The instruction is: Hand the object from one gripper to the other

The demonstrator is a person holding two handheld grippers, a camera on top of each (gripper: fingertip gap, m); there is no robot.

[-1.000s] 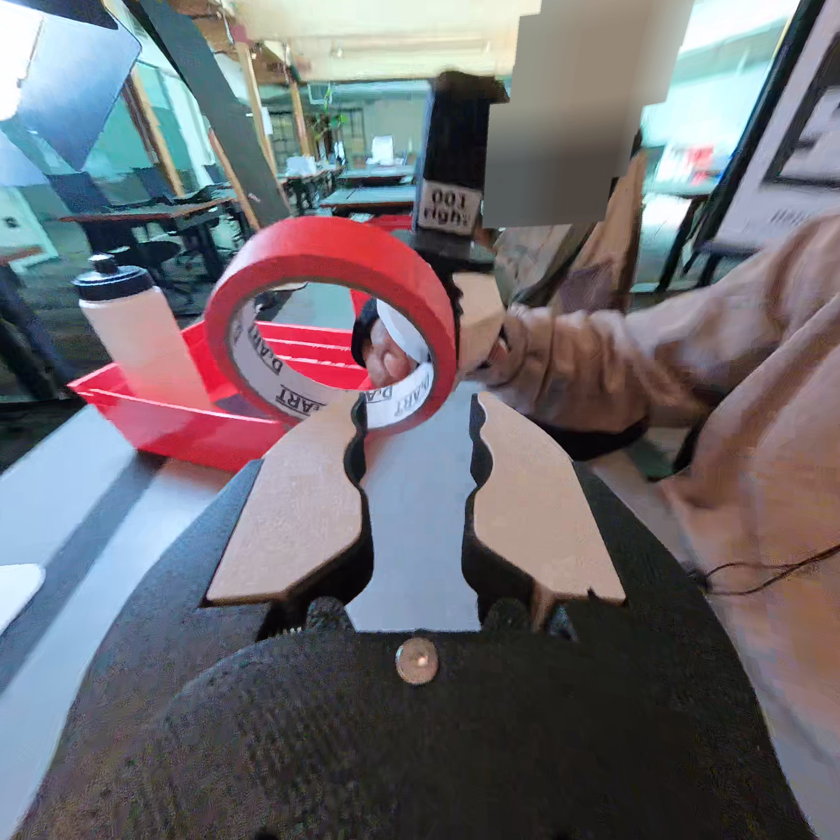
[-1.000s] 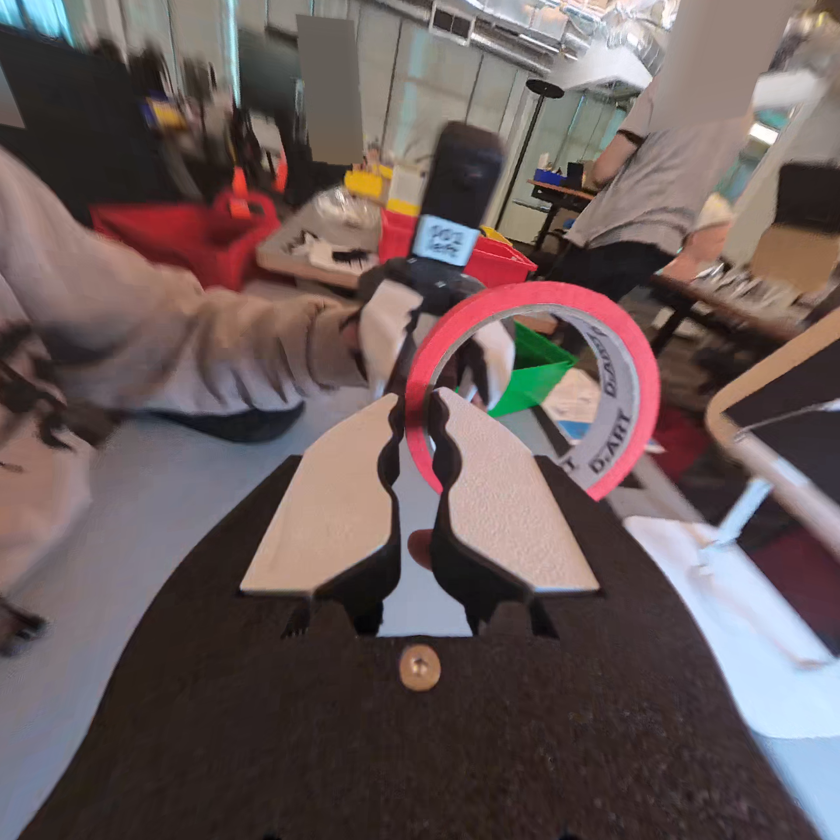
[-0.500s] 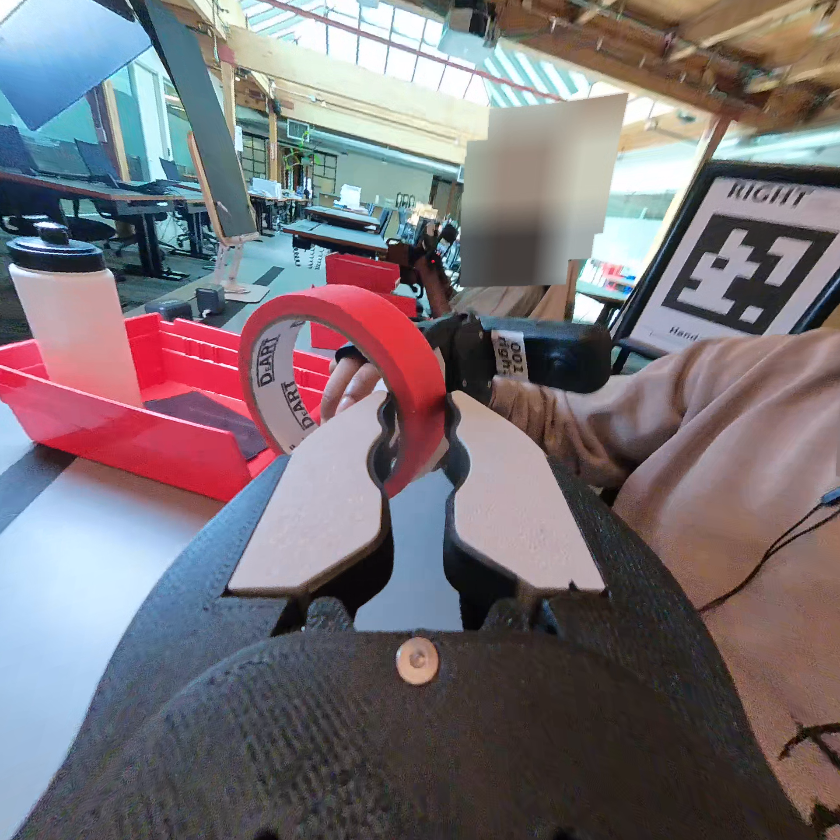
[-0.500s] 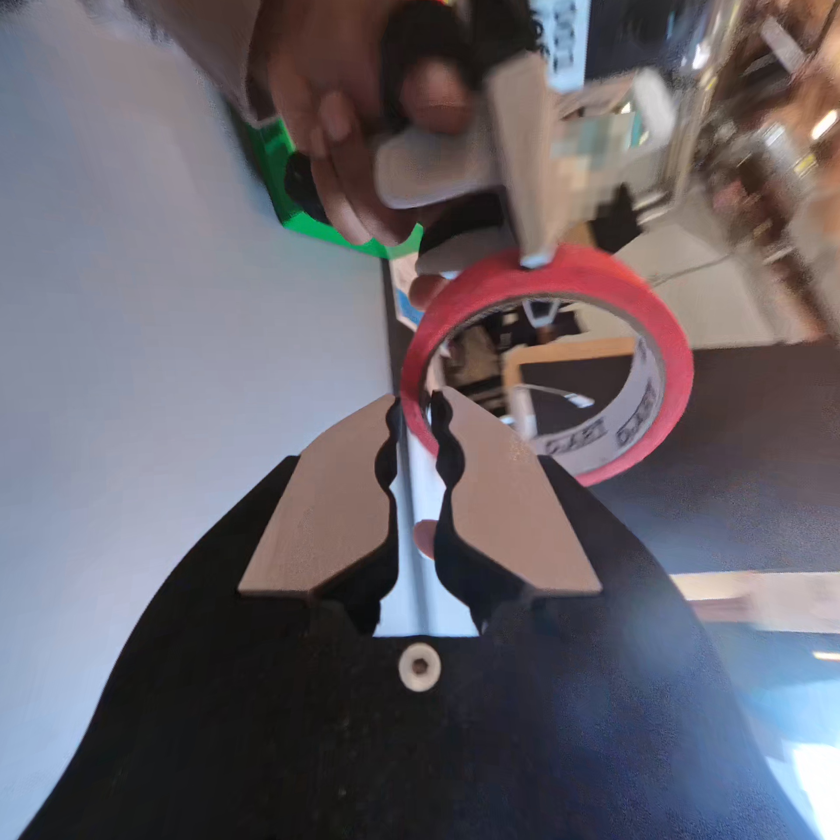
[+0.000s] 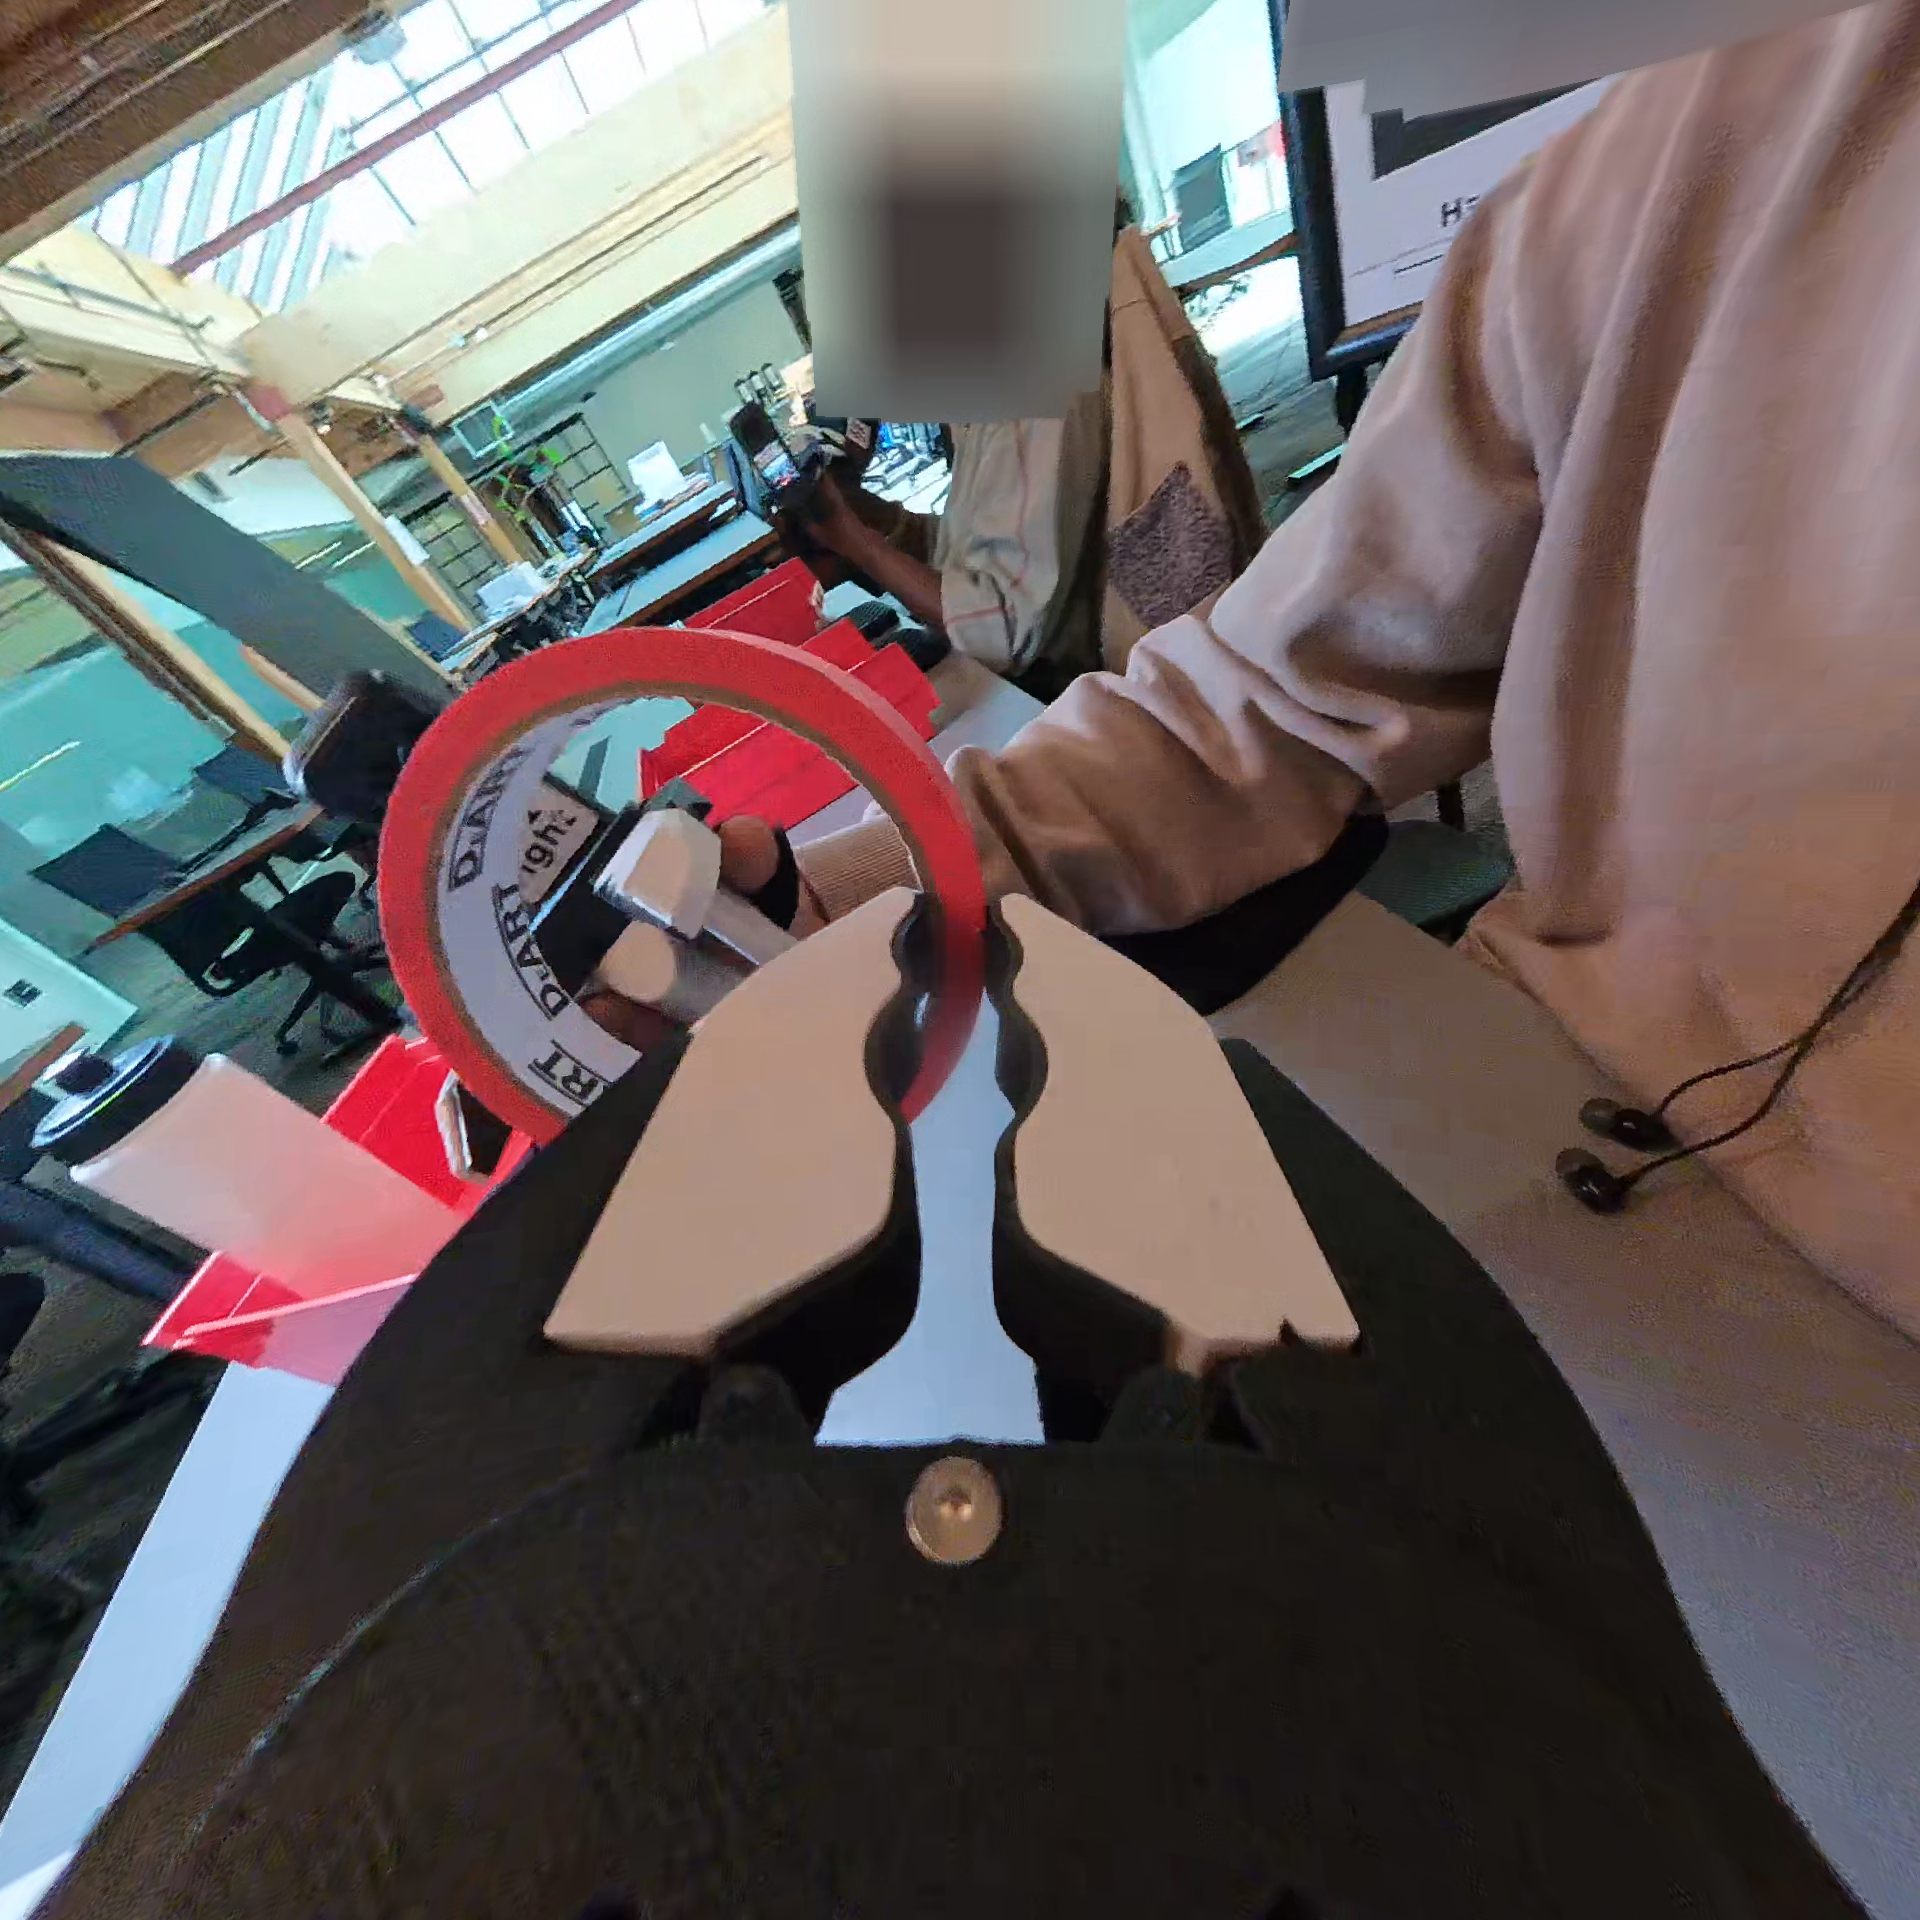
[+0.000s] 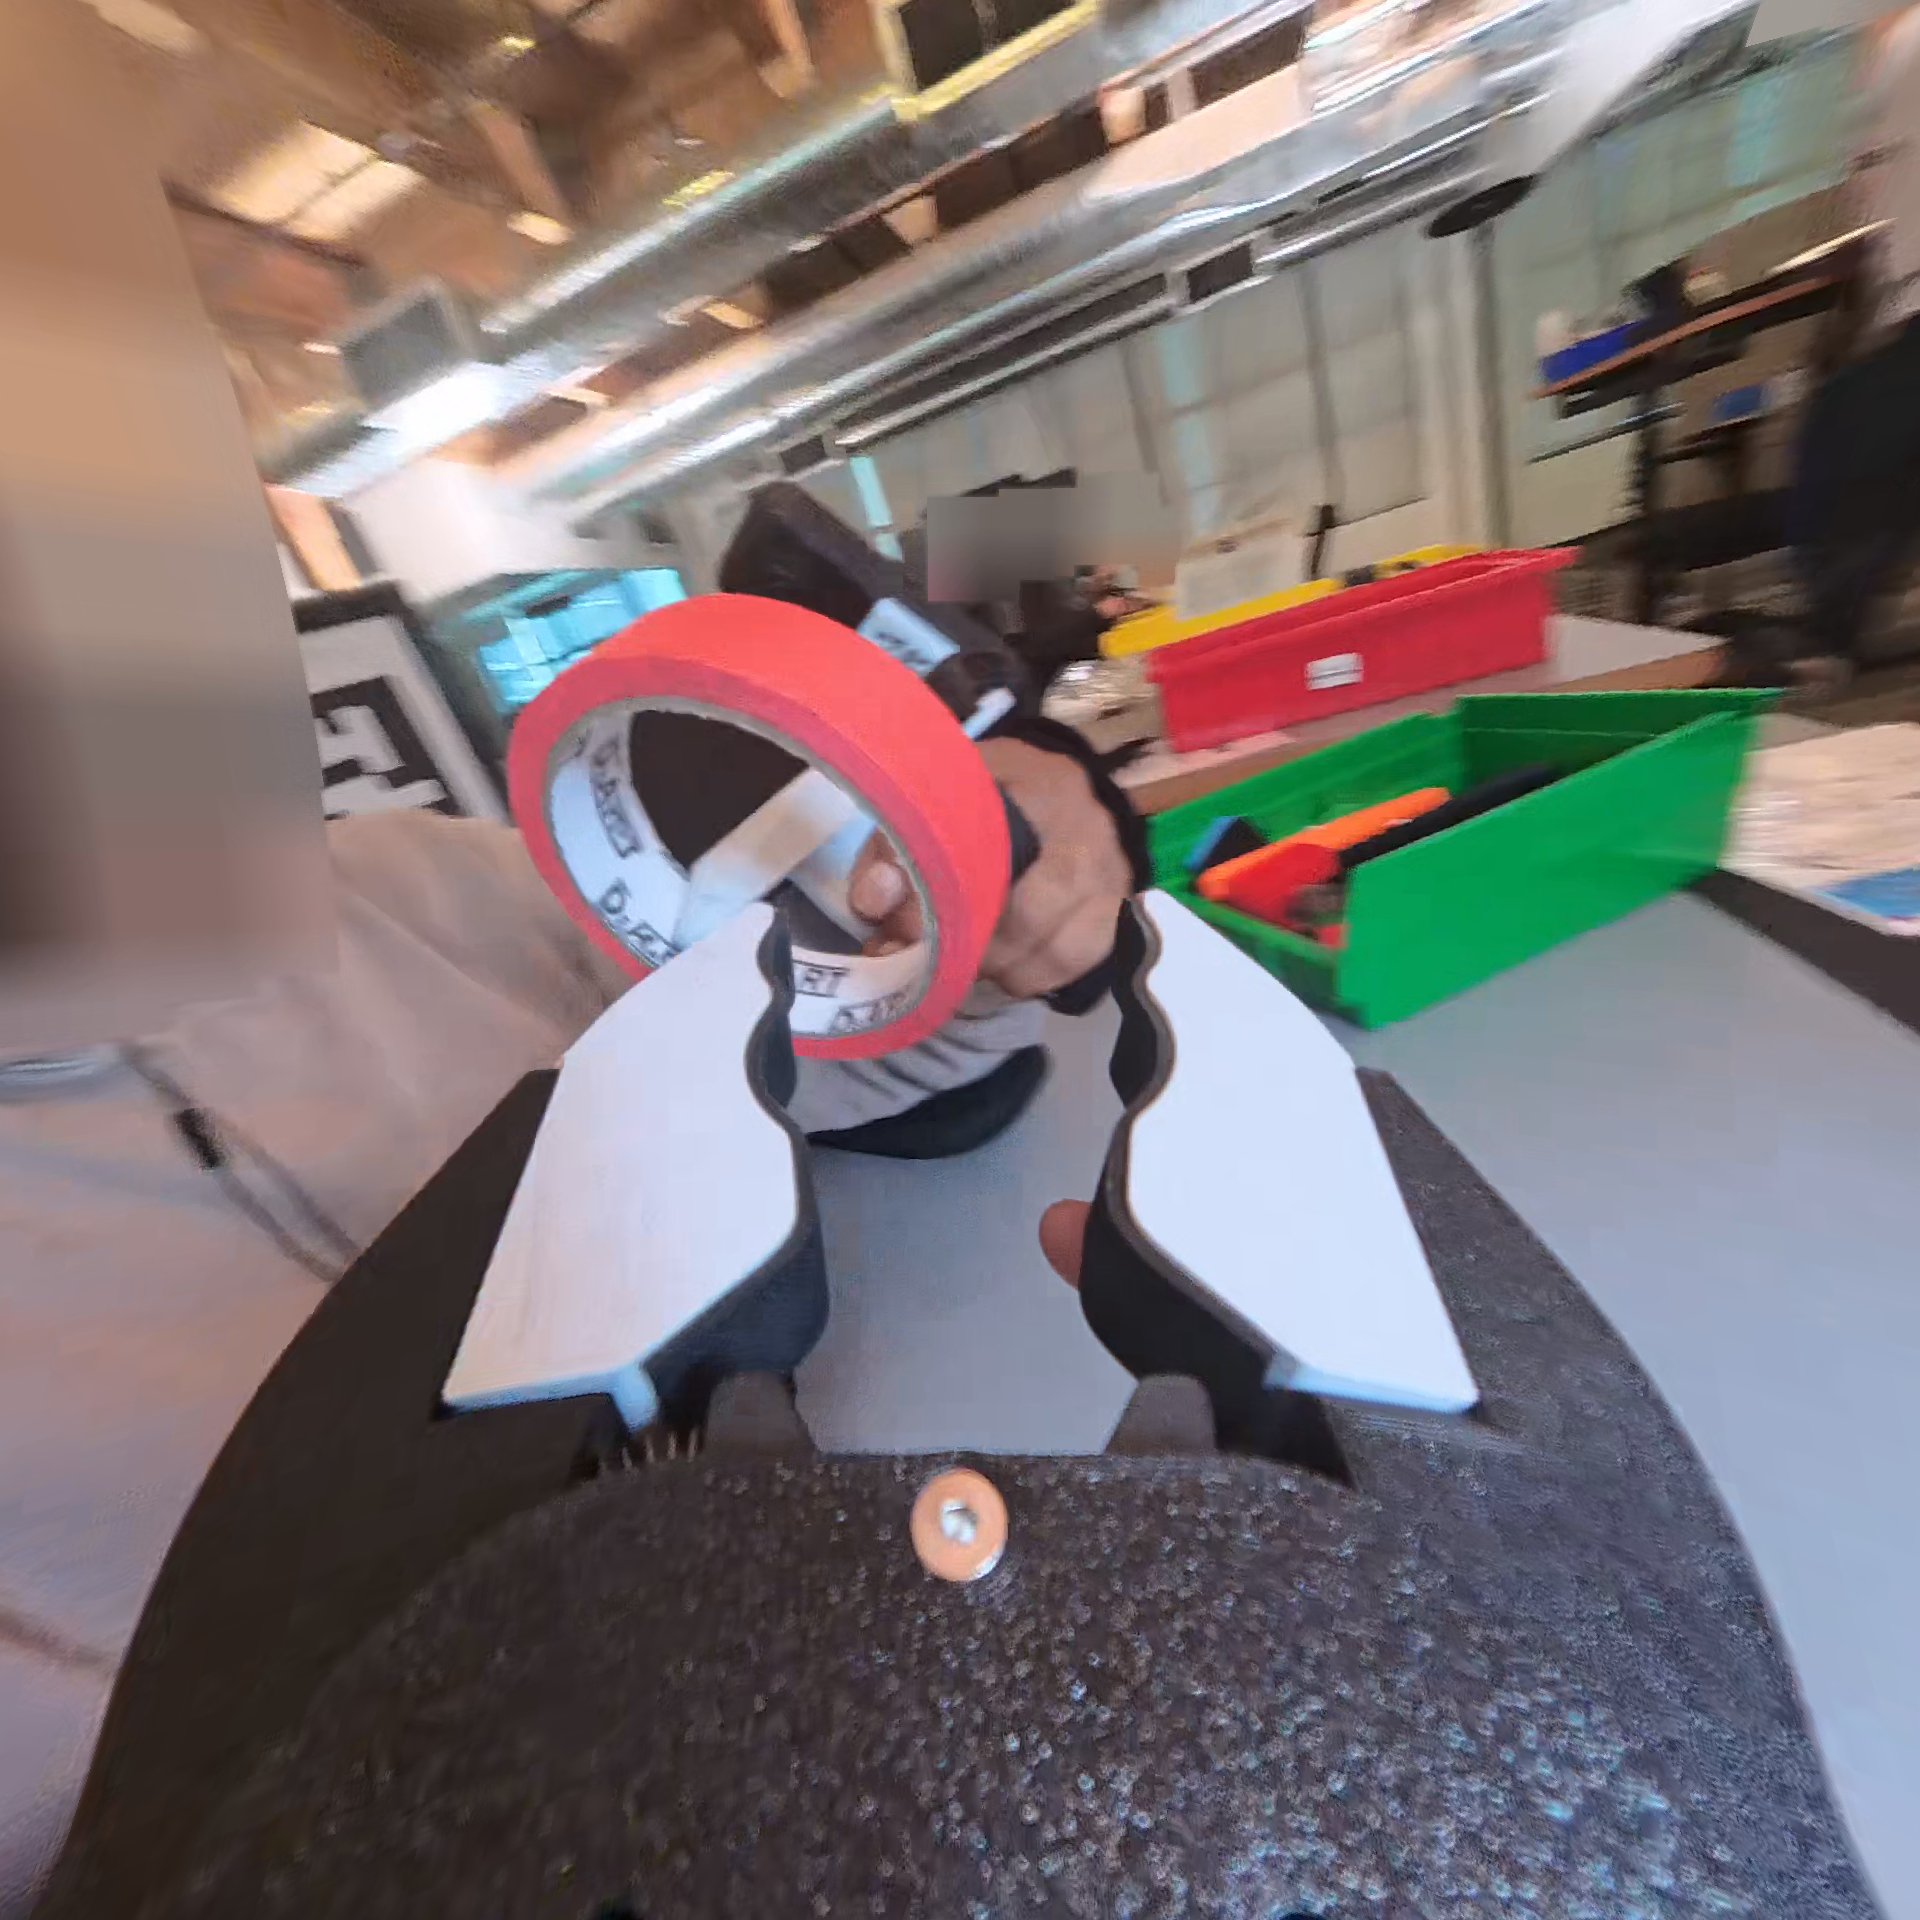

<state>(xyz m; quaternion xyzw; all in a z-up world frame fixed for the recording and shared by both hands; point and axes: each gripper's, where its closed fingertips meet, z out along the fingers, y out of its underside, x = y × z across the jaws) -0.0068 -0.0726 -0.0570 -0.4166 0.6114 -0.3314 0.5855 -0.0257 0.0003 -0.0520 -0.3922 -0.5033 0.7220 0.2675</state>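
A red tape roll [image 5: 665,652] with a white inner core is held in the air. My left gripper [image 5: 956,914] is shut on the roll's wall at its right side. In the right wrist view the roll [image 6: 831,707] hangs just ahead of my right gripper [image 6: 951,909], which is open and empty, with its jaws wide apart on either side of the roll's lower edge without touching it. The left gripper's white fingers [image 6: 774,836] show through the ring there. The right gripper's fingers [image 5: 670,868] show through the ring in the left wrist view.
A red bin [image 5: 260,1340] holding a white bottle [image 5: 229,1153] sits at the left on the grey table [image 5: 1403,1039]. A green bin [image 6: 1507,883] with orange and black items lies to the right, and a red bin [image 6: 1351,644] lies behind it. A person's beige sleeve [image 5: 1247,707] reaches in.
The right gripper, shut on the roll one second ago, has opened and let go. The left gripper closed on the roll and now holds it alone. Both views have tilted.
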